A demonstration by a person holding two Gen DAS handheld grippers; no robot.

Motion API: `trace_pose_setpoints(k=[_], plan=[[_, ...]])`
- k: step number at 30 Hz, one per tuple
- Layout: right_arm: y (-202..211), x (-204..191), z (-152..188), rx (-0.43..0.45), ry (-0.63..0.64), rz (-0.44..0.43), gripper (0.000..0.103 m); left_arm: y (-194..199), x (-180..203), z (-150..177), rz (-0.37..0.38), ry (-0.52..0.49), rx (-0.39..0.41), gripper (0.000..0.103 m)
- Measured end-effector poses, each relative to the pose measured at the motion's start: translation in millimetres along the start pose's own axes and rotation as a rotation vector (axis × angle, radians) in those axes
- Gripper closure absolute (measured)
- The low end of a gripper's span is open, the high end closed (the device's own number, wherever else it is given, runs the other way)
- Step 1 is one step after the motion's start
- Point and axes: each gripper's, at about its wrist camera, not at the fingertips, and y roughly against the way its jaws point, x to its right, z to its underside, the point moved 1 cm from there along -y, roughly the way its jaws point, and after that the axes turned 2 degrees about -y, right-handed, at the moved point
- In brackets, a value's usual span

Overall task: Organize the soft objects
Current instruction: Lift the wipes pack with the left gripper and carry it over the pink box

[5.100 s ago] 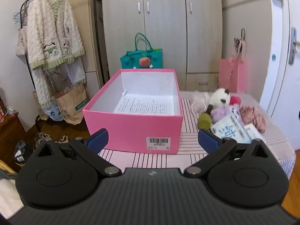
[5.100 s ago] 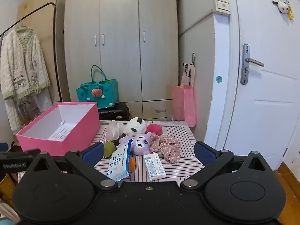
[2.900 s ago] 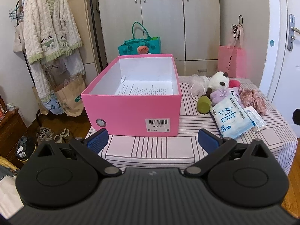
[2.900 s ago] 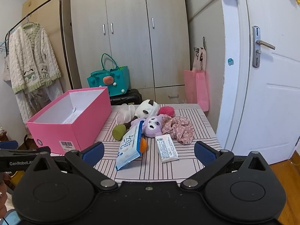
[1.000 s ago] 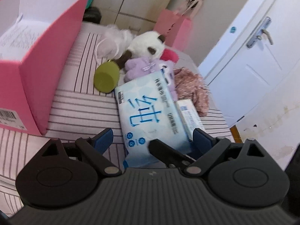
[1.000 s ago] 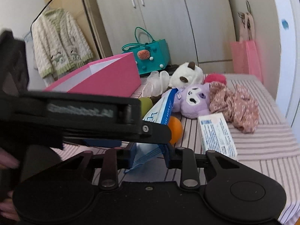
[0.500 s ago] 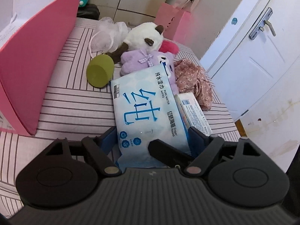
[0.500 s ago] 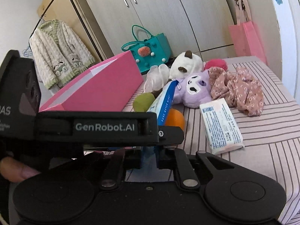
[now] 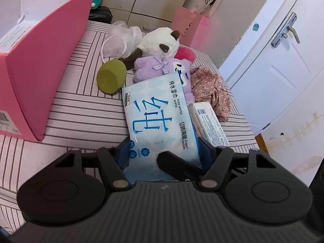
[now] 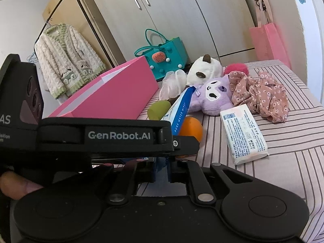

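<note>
Both tongs gripping the wipes pack (image 9: 156, 119)

Left gripper (image 9: 164, 151), jaws just closing, is squeezing the pack's sides; right gripper (image 10: 162, 165) is pinching its near edge tight, pink box (image 9: 40, 64) lying left.

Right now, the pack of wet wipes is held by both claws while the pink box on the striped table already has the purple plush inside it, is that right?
Not quite. The purple plush is not in the pink box; it lies on the striped table behind the pack of wet wipes, as the left wrist view shows. The rest holds: the left claw and the right claw both grip the pack.
</note>
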Motion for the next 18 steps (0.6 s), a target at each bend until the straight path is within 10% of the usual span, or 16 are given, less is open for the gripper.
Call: trace_pose_setpoints(k=[18], plan=[[27.6, -30.0, -11.0, 0.003, 0.024, -0.012, 0.09, 46.3, 8.3, -4.4, 0.008, -0.017, 0.0, 0.037]])
